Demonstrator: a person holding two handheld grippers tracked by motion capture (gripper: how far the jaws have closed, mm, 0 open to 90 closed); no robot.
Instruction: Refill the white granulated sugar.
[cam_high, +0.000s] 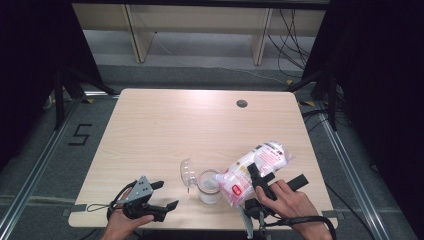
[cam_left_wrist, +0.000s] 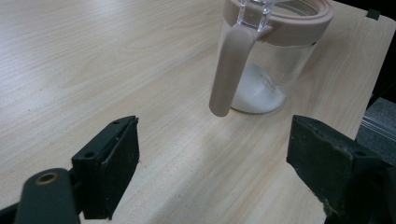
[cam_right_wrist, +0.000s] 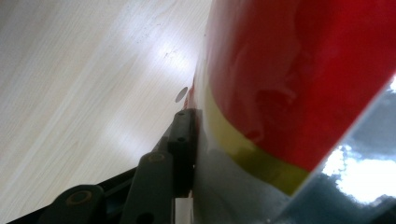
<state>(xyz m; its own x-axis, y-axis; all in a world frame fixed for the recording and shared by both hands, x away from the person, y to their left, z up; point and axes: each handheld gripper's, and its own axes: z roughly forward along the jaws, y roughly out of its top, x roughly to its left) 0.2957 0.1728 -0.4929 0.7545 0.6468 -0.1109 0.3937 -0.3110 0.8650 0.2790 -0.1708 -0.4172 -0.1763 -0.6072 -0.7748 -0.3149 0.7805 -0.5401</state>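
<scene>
Two claws are mine at this pale wood-grain table (cam_high: 165, 125), one in each hand. My right gripper (cam_high: 263, 181) is clamped on a soft plastic bag (cam_high: 257, 167), white and crinkly with pink and red print, plump like a pillow. The bag lies tilted at the table's near right, its lower end leaning over the mouth of the jar (cam_high: 209, 187). In the right gripper view the glossy film of the bag (cam_right_wrist: 299, 79) bulges against the flat black pad of one jaw, red with a yellow band, and the matte tabletop (cam_right_wrist: 79, 88) runs past it.

My left gripper (cam_high: 161, 195) rests low near the front edge on the left, its jaws spread wide with nothing between them. From the left gripper view those blocky black jaws frame the jar (cam_left_wrist: 268, 65): a clear, round glass body with a smooth dusty-pink rim and a rounded pink strap hanging down its side, and a shallow heap of white grains on its bottom. The jar's clear domed lid (cam_high: 188, 172) stands swung open on its left side.
</scene>
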